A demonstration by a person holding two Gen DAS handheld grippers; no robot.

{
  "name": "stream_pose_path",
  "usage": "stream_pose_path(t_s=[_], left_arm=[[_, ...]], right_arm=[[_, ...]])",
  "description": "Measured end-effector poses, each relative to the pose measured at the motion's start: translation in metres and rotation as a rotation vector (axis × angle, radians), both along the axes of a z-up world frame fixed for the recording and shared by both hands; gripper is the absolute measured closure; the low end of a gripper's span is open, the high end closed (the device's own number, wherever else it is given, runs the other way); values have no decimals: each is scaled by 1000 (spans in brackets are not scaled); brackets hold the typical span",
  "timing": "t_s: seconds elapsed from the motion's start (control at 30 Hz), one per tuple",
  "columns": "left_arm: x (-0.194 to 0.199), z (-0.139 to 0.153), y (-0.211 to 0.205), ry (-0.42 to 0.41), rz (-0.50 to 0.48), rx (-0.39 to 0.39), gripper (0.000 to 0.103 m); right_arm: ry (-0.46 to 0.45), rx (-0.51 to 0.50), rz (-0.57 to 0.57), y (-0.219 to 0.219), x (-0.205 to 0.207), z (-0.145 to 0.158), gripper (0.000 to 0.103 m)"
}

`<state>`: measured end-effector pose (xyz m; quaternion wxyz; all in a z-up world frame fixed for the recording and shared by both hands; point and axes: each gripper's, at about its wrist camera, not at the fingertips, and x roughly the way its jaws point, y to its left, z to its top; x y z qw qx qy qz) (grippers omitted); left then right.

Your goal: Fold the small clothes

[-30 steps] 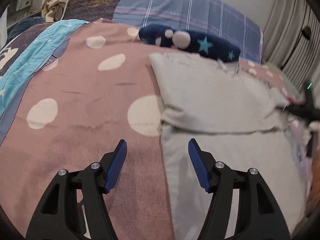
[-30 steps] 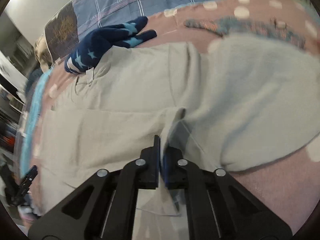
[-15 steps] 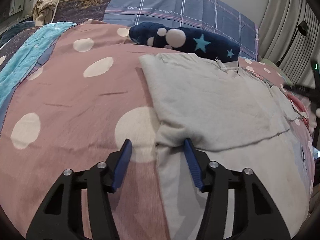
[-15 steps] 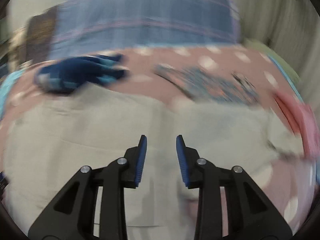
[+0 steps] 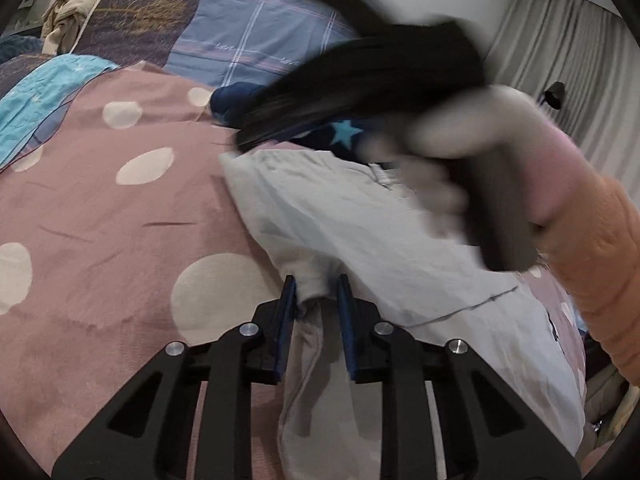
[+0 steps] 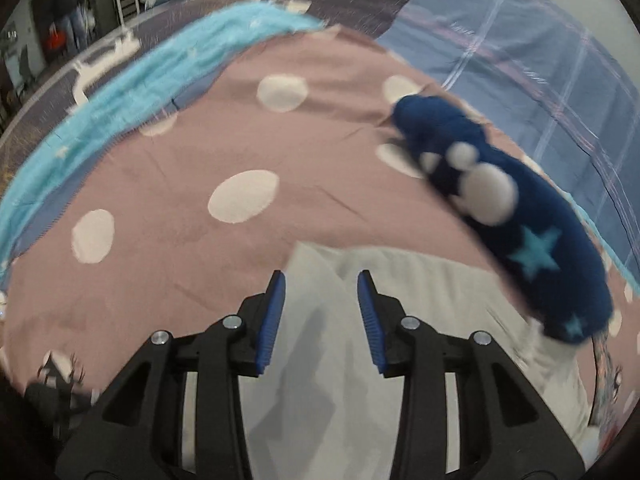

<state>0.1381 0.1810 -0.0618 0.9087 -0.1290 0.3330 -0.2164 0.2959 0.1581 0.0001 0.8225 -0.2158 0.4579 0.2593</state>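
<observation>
Pink polka-dot bedding (image 5: 104, 216) carries the grey garment (image 5: 360, 232), partly folded, with a navy star-print sock (image 6: 516, 216) just beyond its far edge. Left gripper (image 5: 316, 292) has just been closing, its 2 jaws nearly together with a bunched fold of the garment's near edge between them; whether the pads truly pinch it I cannot tell. Right gripper (image 6: 320, 286) has just been opening, its jaws part open and empty above the garment's far corner. Risks: a thin bunch could slip from the left jaws, or the right could snag the sock.

Soft, even indoor light; fisheye bending and dark corners; heavy motion blur smears the right hand (image 5: 472, 160).
</observation>
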Motion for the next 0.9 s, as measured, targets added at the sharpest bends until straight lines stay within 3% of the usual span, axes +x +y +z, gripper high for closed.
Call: stream_pose_path(t_s=[0.1,0.13,0.17,0.2,0.23,0.33,0.37,0.43,0.47,0.6,0.7,0.77,0.83,0.87,0.9], left_arm=[[-2,1,-5,-16,-33,1,81],[-3,2,-5,-24,-40,-3,81],[-5,3,-5,-36,-42,-11,81],[-5,2,-2,-42,-37,-16,81],[-6,2,0,-44,-25,-22,81],[-5,-2,14,-25,57,-55,81],[-4,-5,21,-5,98,-71,81],[0,-13,34,45,152,-104,77],[4,-17,40,75,165,-127,73],[13,-36,56,158,146,-255,69],[14,-33,49,143,116,-228,59],[17,-30,41,138,81,-206,56],[21,-30,35,140,67,-174,56],[22,-29,34,139,69,-169,62],[22,-29,34,137,65,-172,75]], right_arm=[[22,-110,9,26,14,-26,59],[17,-143,13,31,16,-32,64],[-6,-207,22,37,18,-41,78],[-24,-231,26,40,16,-44,99],[-43,-236,24,40,17,-43,99],[-33,22,-34,16,27,-15,99],[2,177,-57,0,35,-8,99],[70,331,-80,-16,49,-12,98],[105,345,-94,-19,54,-17,97],[108,349,-136,-37,55,-21,91],[49,296,-119,-45,46,-11,78],[53,247,-76,-39,41,-10,74],[68,218,-31,-29,33,-14,55],[68,181,-9,-18,30,-19,53],[63,122,7,-6,28,-27,62]])
